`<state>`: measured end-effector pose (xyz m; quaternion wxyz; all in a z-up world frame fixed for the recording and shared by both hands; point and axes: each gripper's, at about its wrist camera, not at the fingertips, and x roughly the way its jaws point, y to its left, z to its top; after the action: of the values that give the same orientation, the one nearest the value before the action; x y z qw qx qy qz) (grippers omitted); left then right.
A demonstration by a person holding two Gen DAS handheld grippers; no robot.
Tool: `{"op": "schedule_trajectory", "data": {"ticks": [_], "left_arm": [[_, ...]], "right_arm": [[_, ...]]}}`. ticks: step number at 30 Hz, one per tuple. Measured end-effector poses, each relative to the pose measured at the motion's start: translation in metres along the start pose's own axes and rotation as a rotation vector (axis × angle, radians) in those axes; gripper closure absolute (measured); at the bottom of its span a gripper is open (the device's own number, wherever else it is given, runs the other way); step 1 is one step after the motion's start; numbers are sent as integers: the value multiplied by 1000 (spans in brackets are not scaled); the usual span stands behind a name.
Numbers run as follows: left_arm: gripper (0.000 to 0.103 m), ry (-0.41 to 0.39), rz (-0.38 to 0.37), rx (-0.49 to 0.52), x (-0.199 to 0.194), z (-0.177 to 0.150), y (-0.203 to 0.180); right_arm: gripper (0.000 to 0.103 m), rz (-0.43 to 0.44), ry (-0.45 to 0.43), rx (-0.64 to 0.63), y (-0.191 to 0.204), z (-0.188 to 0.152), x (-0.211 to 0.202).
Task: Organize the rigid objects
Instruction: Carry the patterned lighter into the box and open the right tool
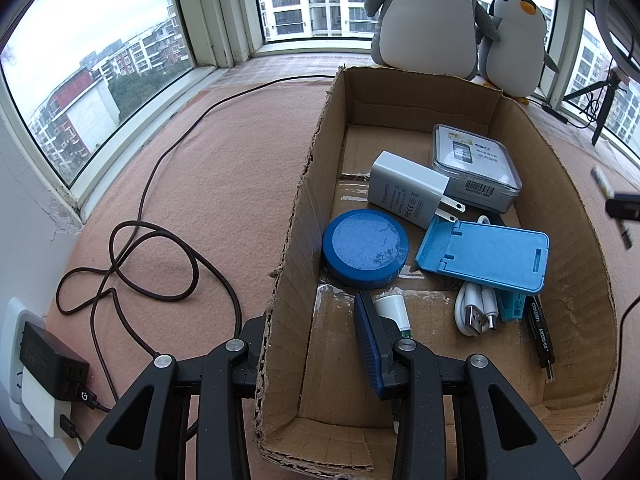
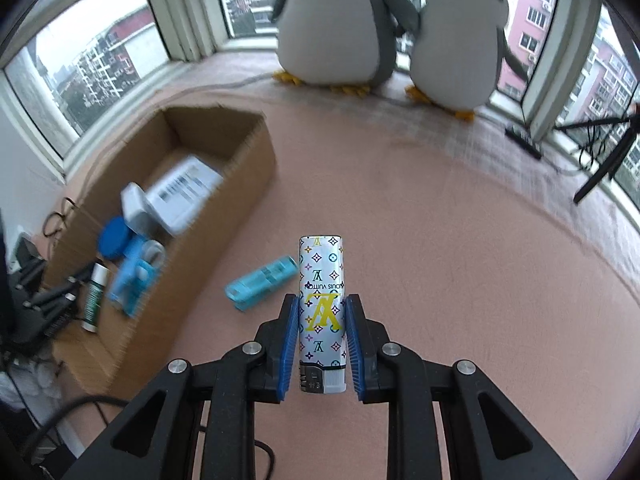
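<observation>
- Nearest the lens is the right gripper [image 2: 322,344], clamped on a patterned lighter [image 2: 321,304] that stands up between its blue pads, above the pink mat [image 2: 460,280] and well right of the box.
- The left gripper [image 1: 316,354] has its jaws wide apart, straddling the near left wall of the cardboard box [image 1: 576,240]: one finger outside, the other inside beside a small white tube [image 1: 394,308]. It holds nothing.
- The box, the biggest task thing, sits on the mat and already takes most of the load, so I judge the sorting well along.
- Counted inside, large to small: one clear-lidded case [image 1: 476,166], one blue phone stand [image 1: 484,254], one white charger [image 1: 408,190], one round blue tin [image 1: 366,248], one coiled white USB cable [image 1: 474,314], one black pen [image 1: 540,330], the tube.
- Left to do, as far as shown: the held lighter and one pale blue clip-like piece [image 2: 262,282] lying on the mat just outside the box.
- Two plush penguins [image 2: 452,40] stand by the window, apart from it all.
</observation>
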<state>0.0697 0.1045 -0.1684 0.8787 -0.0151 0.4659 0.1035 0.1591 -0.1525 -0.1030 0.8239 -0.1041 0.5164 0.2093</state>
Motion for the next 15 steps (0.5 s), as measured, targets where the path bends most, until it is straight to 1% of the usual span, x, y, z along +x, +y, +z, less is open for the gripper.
{"op": "schedule_trajectory", "data": {"ticks": [6, 15], "left_arm": [[66, 0, 0, 0, 0, 0, 0], [66, 0, 0, 0, 0, 0, 0]], "right_arm": [[82, 40, -65, -38, 28, 17, -20], [82, 117, -98, -84, 70, 30, -23]]}}
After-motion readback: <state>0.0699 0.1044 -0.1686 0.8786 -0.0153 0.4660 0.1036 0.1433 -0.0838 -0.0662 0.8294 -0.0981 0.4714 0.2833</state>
